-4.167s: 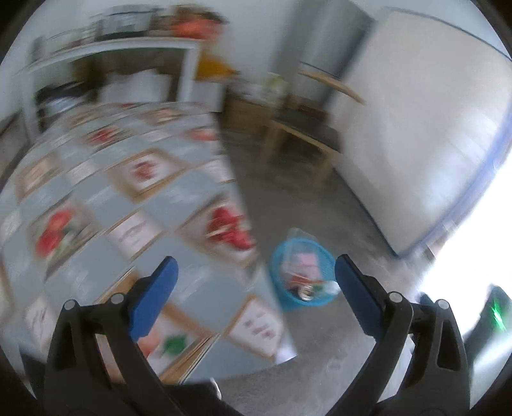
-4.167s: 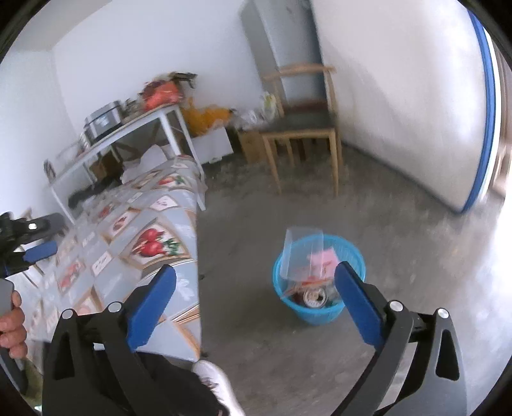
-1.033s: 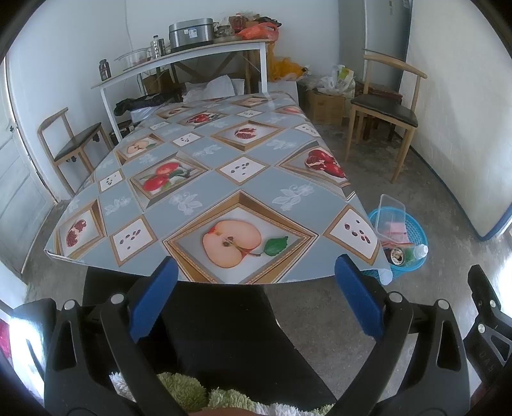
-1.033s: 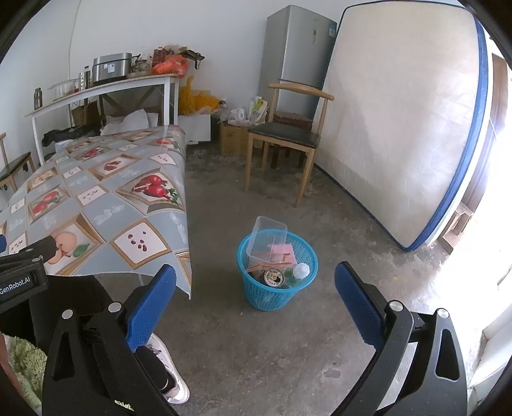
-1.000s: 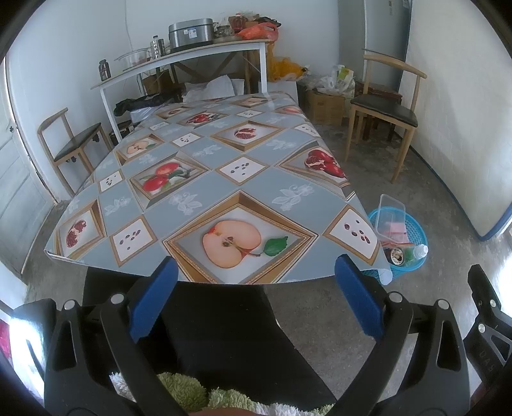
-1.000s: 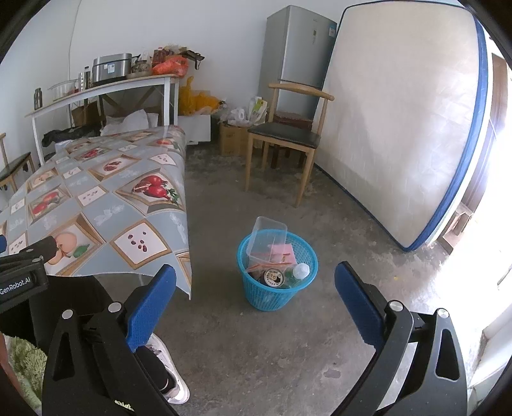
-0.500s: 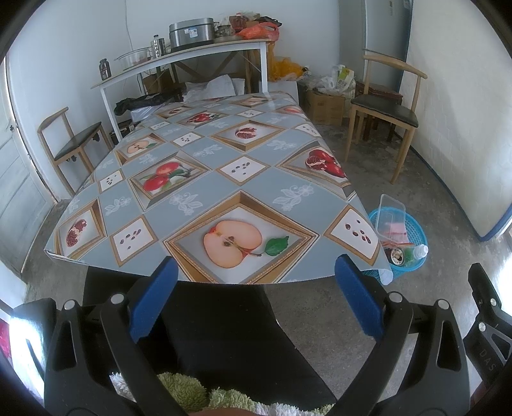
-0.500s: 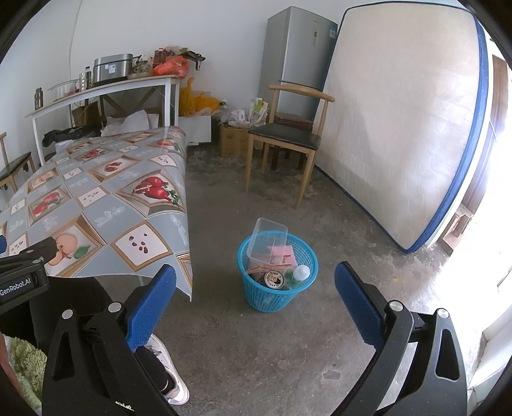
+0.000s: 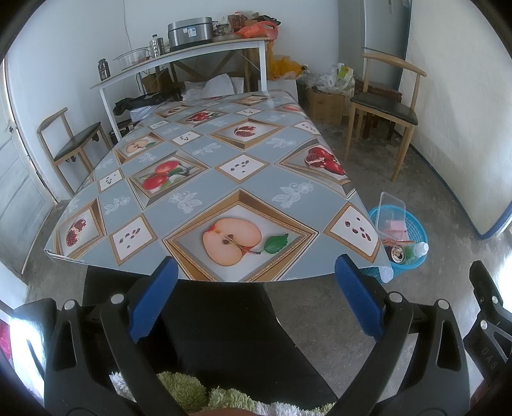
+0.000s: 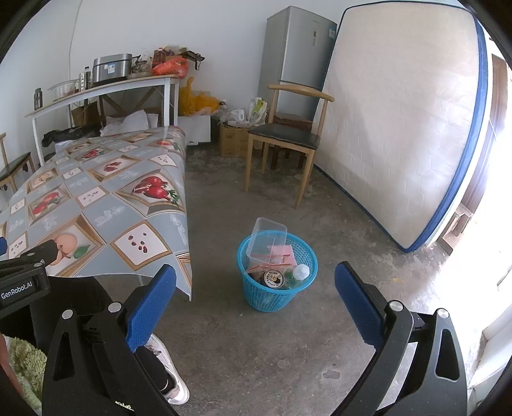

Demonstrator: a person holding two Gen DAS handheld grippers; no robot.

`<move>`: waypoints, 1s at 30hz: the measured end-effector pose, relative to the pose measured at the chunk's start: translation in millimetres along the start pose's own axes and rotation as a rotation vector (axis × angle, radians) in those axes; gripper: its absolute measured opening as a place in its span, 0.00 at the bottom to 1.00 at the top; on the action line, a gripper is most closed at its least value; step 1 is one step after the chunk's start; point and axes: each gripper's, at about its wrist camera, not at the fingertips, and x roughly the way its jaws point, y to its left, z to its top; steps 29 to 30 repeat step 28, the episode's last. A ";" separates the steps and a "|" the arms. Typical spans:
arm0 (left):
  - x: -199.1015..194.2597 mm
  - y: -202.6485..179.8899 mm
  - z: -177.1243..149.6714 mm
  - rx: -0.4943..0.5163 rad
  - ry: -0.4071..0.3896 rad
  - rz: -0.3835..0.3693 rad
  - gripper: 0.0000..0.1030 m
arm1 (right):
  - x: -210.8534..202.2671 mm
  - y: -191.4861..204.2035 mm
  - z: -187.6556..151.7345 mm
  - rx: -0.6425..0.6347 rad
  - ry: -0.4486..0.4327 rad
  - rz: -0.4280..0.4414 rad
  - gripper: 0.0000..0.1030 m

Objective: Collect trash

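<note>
From my left gripper [image 9: 256, 300], fingers [image 9: 153, 297] spread wide and holding nothing, I look down the length of the table [image 9: 204, 153], its grey-blue fruit-print oilcloth [image 9: 230, 236] bare of trash. A wooden chair [image 9: 70, 144] stands at the table's far left, and a white shelf [image 9: 179, 54] carrying a steel cooker [image 9: 190, 30] runs along the back wall. On the floor off the table's right front corner sits the blue trash basket [image 9: 412, 230], partly hidden behind the overhanging oilcloth.

My right gripper [image 10: 256, 304], fingers [image 10: 358, 307] likewise spread and empty, hovers over the concrete floor [image 10: 256, 352] and faces that basket [image 10: 272, 297] directly. The collected trash is inside it: a clear plastic container [image 10: 267, 238] standing on end against the left rim, a pink packet [image 10: 281, 252] beside it, a round tin [image 10: 273, 278] and a clear bottle with a white cap [image 10: 300, 272] leaning at the right rim. The basket stands apart from the table's edge, near the right gripper's left finger in view. Beyond it a second wooden chair [image 10: 284, 137] stands before a grey refrigerator [image 10: 297, 54], and a white mattress with blue trim [image 10: 400, 121] leans against the right wall. My white shoe [image 10: 169, 377] shows under the left finger.
</note>
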 end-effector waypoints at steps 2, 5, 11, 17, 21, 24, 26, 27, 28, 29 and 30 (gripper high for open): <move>-0.3 -0.1 -0.1 0.000 -0.001 0.000 0.92 | 0.0 0.1 -0.1 0.000 0.000 0.000 0.94; -0.4 -0.3 -0.1 0.001 -0.001 0.000 0.92 | -0.2 -0.2 0.6 0.002 0.000 -0.001 0.94; -0.6 -0.7 0.0 -0.001 -0.001 0.001 0.92 | 0.4 -0.2 0.0 0.001 -0.001 0.000 0.94; -0.6 -0.6 0.0 0.000 -0.001 0.001 0.92 | 0.3 -0.5 0.6 0.000 -0.002 -0.001 0.94; -0.5 -0.3 0.1 0.000 -0.001 0.000 0.92 | 0.3 -0.2 0.2 0.001 -0.001 -0.001 0.94; -0.1 -0.2 0.2 -0.002 0.000 -0.001 0.92 | 0.5 0.0 0.0 0.000 -0.001 0.000 0.94; -0.2 -0.2 0.0 -0.001 0.002 -0.001 0.92 | 0.3 0.2 -0.2 0.001 -0.001 0.000 0.94; -0.3 -0.4 0.1 -0.001 0.003 -0.001 0.92 | 0.3 0.2 -0.1 0.001 -0.001 0.000 0.94; 0.1 -0.5 -0.1 0.001 0.004 -0.003 0.92 | 0.3 0.3 -0.1 0.000 -0.001 0.000 0.94; 0.1 -0.5 -0.1 0.001 0.004 -0.003 0.92 | 0.3 0.3 -0.1 0.000 -0.001 0.000 0.94; 0.1 -0.5 -0.1 0.001 0.004 -0.003 0.92 | 0.3 0.3 -0.1 0.000 -0.001 0.000 0.94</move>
